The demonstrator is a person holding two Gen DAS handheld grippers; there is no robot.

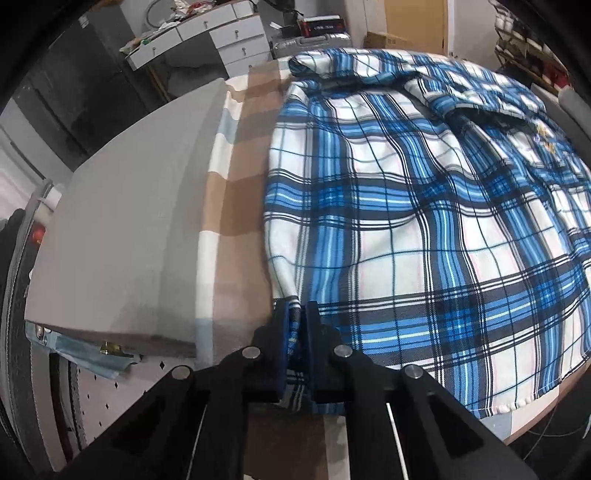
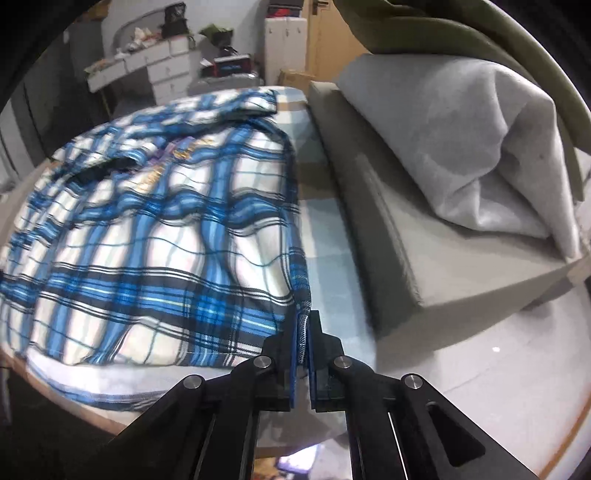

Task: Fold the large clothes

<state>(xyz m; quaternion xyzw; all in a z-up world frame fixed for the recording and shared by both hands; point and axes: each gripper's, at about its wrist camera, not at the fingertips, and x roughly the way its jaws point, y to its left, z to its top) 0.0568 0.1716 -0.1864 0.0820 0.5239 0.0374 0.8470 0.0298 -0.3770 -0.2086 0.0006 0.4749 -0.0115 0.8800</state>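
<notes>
Two grippers: both are clamping the near hem of one blue plaid shirt (image 1: 424,229), each at a different corner; no free fingers are showing
Left gripper (image 1: 300,314): its jaws are pressing together on a bunched fold of the shirt's near-left corner; plaid cloth is showing between the pads and hanging out below them
Right gripper (image 2: 304,321): its jaws are closing on the shirt's near-right edge; a thin stitched seam is standing upright between the pads
Shirt: it is lying spread over a striped cloth (image 1: 236,206) on a bed or table; I cannot tell which; its far end is lying rumpled toward the room behind
Left wrist view only: a flat grey cushion (image 1: 136,221) is sitting just beside the shirt's left edge, with the beige and white stripes of the cloth showing between them; a white drawer unit (image 1: 221,33) and a dark suitcase (image 1: 314,40) are standing well behind
Right wrist view only: a grey wedge cushion (image 2: 406,236) is lying near the shirt's right side, with a crumpled grey blanket (image 2: 461,147) resting on it; the shirt is looking blurred here, while the left view is showing its checks sharply
Both views: gold embroidery (image 1: 543,136) is showing on the shirt's upper part
</notes>
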